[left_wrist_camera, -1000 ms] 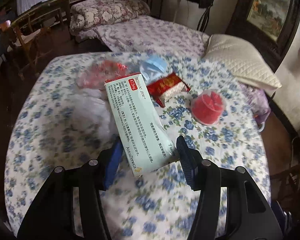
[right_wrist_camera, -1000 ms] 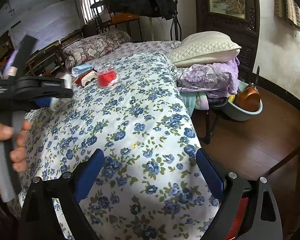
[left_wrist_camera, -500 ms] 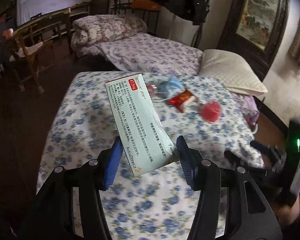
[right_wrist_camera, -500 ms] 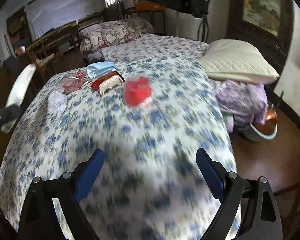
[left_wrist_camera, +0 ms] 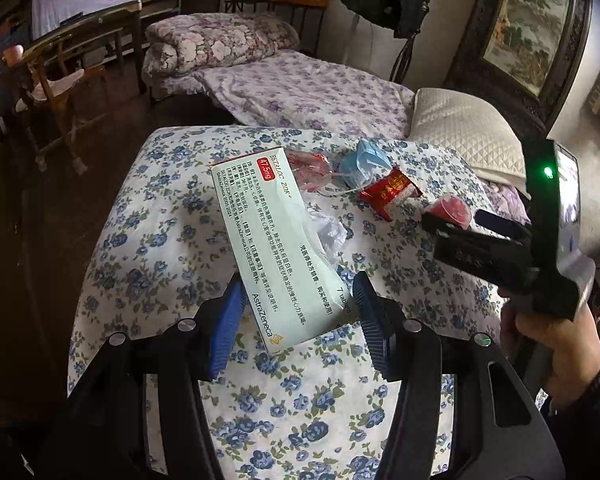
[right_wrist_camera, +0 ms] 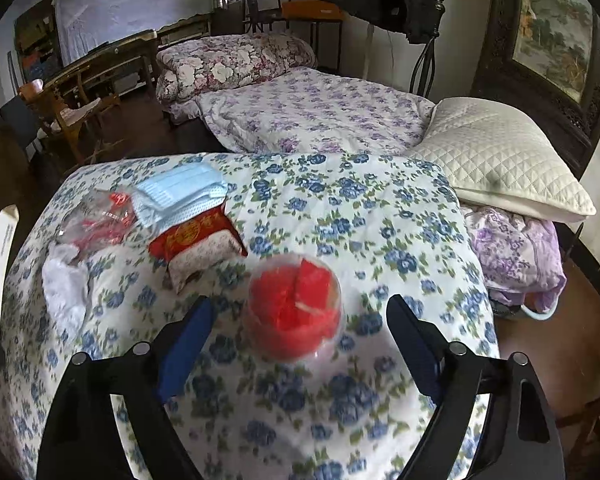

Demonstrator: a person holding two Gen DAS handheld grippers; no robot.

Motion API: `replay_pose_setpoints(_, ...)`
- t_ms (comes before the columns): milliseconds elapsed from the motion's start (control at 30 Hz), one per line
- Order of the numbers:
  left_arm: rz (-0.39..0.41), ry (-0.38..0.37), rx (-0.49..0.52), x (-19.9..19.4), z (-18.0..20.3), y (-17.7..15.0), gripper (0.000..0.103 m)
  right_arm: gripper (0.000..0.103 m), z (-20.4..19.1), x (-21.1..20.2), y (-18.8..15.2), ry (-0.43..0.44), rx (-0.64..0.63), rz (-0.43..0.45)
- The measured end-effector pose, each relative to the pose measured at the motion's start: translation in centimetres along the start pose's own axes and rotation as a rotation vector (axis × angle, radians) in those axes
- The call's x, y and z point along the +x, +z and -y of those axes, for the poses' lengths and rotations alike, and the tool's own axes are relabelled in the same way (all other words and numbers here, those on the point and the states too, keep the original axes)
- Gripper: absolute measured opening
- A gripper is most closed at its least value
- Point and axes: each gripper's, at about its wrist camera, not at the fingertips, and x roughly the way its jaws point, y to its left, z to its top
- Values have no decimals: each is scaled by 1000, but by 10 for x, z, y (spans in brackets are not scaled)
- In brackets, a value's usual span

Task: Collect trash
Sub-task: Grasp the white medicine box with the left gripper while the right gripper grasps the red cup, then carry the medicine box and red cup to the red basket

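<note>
1. Between the ribbed blue pads of my left gripper, I hold a flat, pale green cardboard medicine box printed with small text; the pads are clamped on its lower end, and it tilts up and away over the bed.
2. Below it lies a quilted bedspread, white with small blue flowers, soft and slightly rumpled.
3. My right gripper hovers low over that bedspread with its jaws closing; a round clear plastic cup with crumpled red material inside sits between the pads, not yet touched by either.
4. Just beyond the cup lies a red and white soft packet, rectangular and glossy.
5. Touching its far edge is a folded pale blue pleated face mask.
6. To the left lie a crinkled clear wrapper with red print and a crumpled white plastic film.
7. At the right edge of the left wrist view, a person's hand grips the right gripper's dark handle.
8. A cream quilted pillow rests off the bedspread's far right corner.
</note>
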Motion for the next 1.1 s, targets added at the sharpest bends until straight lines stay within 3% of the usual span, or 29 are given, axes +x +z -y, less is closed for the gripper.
replay_pose_setpoints(33,-2,2,6,1,2,-1,54,71,-1,2,0,1,-2,-6)
replay_pose_setpoints(67,-3,2,10,1,3,-1,54,55,-2,3,0,8,-10,-21)
replay_pose_setpoints(233,-5,1,9,0,6,-1,54,55,-3,-17,-8,37,-18,13)
replay_pose_setpoints(400,-2,-13,13,-5,12,-3,54,55,1,-66,-32,82,-26,57)
replay_pose_setpoints(633,14,-60,46,-20,34,-10,54,55,23,-135,-91,82,7,106)
replay_pose_setpoints(867,25,-153,143,-32,92,-24,54,55,72,-187,-142,50,149,157)
replay_pose_setpoints(1100,28,-182,275,-41,156,-49,54,55,113,-220,-179,-3,235,196)
